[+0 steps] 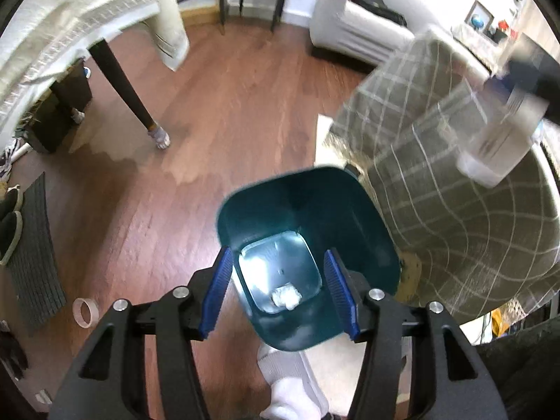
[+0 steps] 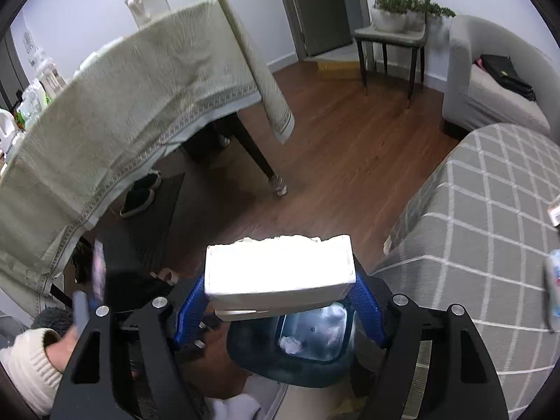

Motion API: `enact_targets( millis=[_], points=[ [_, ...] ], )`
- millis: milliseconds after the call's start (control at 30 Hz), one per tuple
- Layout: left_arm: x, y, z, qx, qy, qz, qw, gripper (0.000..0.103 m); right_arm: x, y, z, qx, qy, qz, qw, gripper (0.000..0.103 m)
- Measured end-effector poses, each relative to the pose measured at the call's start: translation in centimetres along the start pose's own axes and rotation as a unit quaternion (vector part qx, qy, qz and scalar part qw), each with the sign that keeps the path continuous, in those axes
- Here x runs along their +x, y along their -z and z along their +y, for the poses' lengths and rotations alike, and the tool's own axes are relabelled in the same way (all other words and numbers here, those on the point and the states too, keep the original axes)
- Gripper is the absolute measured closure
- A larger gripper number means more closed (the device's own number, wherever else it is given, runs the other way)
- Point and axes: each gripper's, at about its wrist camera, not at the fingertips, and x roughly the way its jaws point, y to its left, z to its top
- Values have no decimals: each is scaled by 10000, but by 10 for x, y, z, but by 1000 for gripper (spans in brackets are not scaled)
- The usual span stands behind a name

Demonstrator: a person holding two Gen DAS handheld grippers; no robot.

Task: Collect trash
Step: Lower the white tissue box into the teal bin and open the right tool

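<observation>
The box (image 2: 280,273) is in my right tongs (image 2: 280,301), clamped across its ends between the blue pads, long axis running left to right, square across the tongs. It looks like a white carton with a torn far edge, washed out by glare, so I can't read anything on it. Straight below it, seen through the gap under the box, is the teal bin (image 2: 297,364), mouth up, with a crumpled wad (image 2: 290,344) already lying on its bottom. So the one thing that matters: the bin lies down and slightly near of the box, not off to either side. I reckon a short move toward me and a release would drop it in, though the box's length looks close to the bin's width, so a tilt end-down may help it clear the rim.

My left tongs (image 1: 280,290) are spread apart and hold nothing, hanging right over that same bin (image 1: 371,231), its rim between the pads, the wad (image 1: 286,296) showing below. In that view the box (image 1: 500,136) sits blurred, up and far right, over the checked bed (image 1: 455,210). So the right hand is the one carrying; the left is nearer the bin itself. Wood floor (image 1: 217,133) all round, a draped surface (image 2: 115,112) off to the far left.
</observation>
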Motion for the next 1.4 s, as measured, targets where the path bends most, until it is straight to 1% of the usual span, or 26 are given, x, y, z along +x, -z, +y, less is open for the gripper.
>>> enact_targets(
  millis=[133,233,267,333,433,600,700,733,767,867,967,1100,1233,1300,1400],
  points=[
    [-21,-8,15,-190,8,-345,9992,57,22,4,7,-7,114,207,9997,28],
    [-36,-14,22,-283,34,-572,9980,65,38,9,12,-15,122,377,9992,28],
    [-41,-16,23,-294,50,-638,9975,66,43,11,13,-38,124,444,9989,28],
    [-49,-19,24,-299,112,-744,9967,72,55,17,19,-149,170,597,9980,28],
    [-61,-24,24,-335,171,-913,9951,77,69,28,25,-330,259,827,9957,28],
    [-86,-31,22,-431,387,-1245,9905,79,90,47,26,-499,410,1203,9906,28],
    [-100,-36,17,-420,493,-1433,9876,79,96,54,22,-556,490,1325,9884,27],
    [-104,-37,15,-408,527,-1485,9867,79,97,55,19,-576,503,1329,9882,21],
    [-107,-38,13,-396,553,-1514,9861,79,98,56,19,-606,534,1318,9880,18],
    [-114,-41,7,-364,605,-1574,9850,79,96,58,20,-649,583,1329,9873,18],
    [-119,-44,-1,-265,526,-1642,9847,79,90,59,24,-750,518,1255,9879,17],
    [-130,-51,-10,-181,551,-1810,9818,79,79,55,29,-792,335,1133,9898,17],
    [-142,-56,-22,-120,637,-1962,9784,79,51,45,40,-890,100,737,9932,17],
    [-147,-58,-28,-37,621,-2054,9767,79,34,40,42,-875,14,503,9949,17],
    [-157,-62,-40,70,632,-2226,9728,79,12,33,40,-848,-38,214,9962,18]
  ],
)
